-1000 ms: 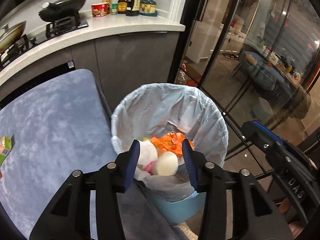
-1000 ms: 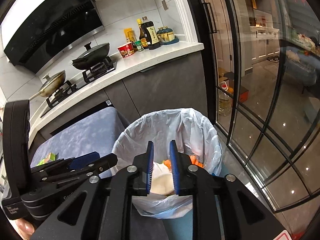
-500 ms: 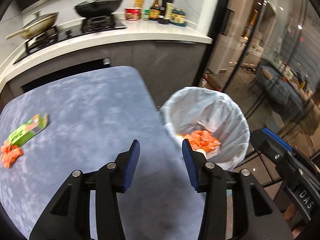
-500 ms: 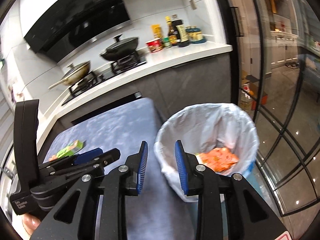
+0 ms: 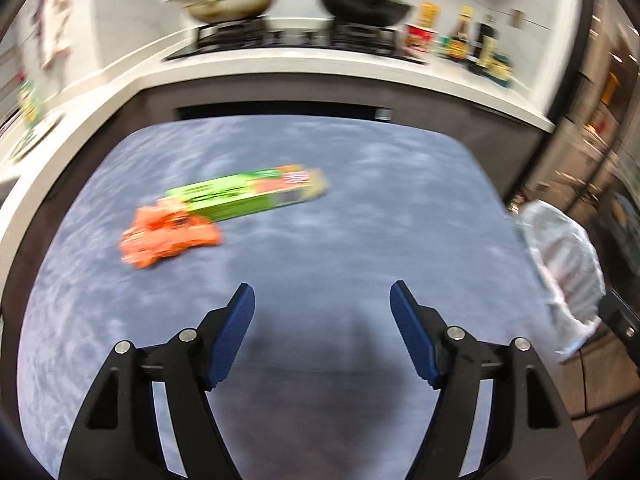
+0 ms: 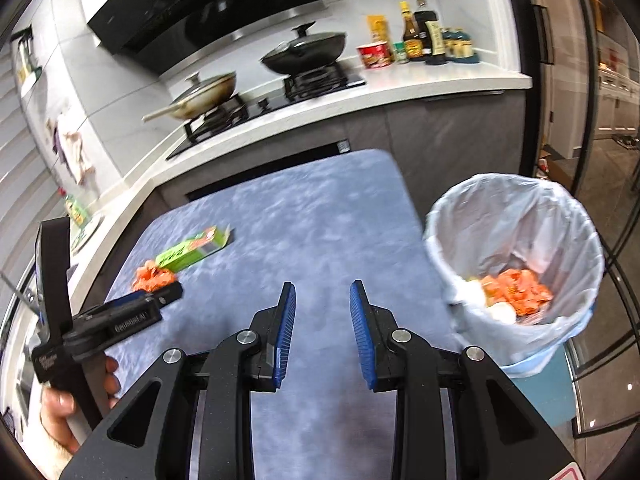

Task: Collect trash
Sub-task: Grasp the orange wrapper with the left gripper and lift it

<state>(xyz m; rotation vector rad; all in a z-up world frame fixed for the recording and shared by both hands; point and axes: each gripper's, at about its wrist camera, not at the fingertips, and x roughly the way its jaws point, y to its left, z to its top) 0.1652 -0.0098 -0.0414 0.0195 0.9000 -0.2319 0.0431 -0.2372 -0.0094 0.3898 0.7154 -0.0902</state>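
Swinging both tools away from the lined bin (image 6: 516,256) beside the worktop's right edge, left tool (image 5: 322,334) opening empty, right tool (image 6: 322,334) apart and empty, now facing orange wrapper (image 5: 170,236) and green box (image 5: 244,196) lying near the worktop's far left corner.

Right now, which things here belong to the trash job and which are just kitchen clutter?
Job: crumpled orange wrapper; green cardboard box; white-lined bin; empty left gripper, jaws opening.

Clutter: black lidded wok; brass-coloured pan; sauce bottles; red noodle cup.
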